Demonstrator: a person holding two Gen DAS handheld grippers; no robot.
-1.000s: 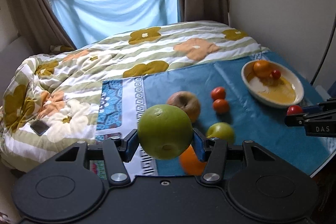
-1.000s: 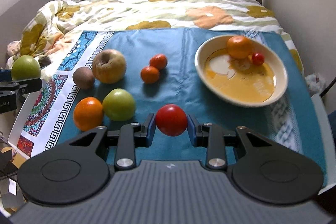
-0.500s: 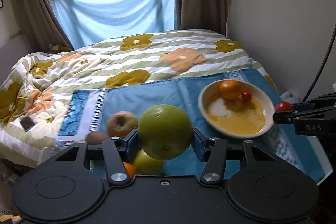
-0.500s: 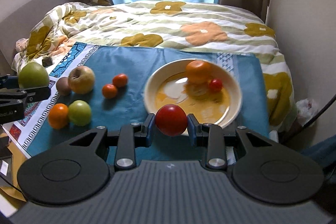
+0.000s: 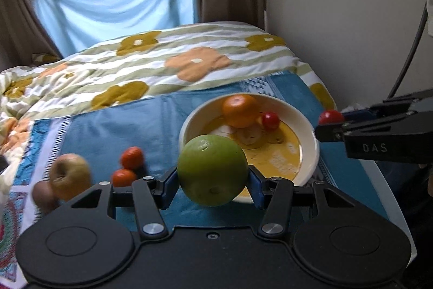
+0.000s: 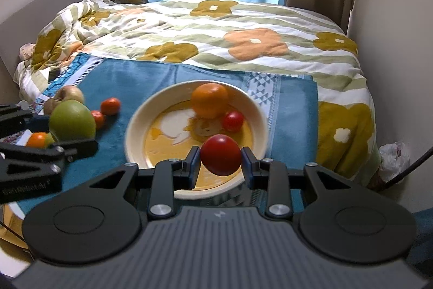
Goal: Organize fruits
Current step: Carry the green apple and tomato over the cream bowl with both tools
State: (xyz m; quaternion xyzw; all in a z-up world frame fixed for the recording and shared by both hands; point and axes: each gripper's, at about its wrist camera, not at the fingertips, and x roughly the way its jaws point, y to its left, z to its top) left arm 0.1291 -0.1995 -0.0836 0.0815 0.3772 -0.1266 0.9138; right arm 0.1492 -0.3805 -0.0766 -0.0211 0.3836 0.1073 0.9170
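left gripper (image 5: 213, 187), jaws clenched on a green apple (image 5: 213, 170), hangs at the near rim of a cream bowl (image 6: 135, 126) on the blue cloth (image 5: 108, 126). right gripper (image 6: 220, 167) clamps a red tomato (image 6: 220, 154) over that bowl, which holds an orange (image 6: 210, 99) and a small tomato (image 6: 232, 121).

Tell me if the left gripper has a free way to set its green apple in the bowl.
Probably yes. The left gripper holds the green apple near the bowl; the orange and small tomato sit at the far side, leaving the near part bare.
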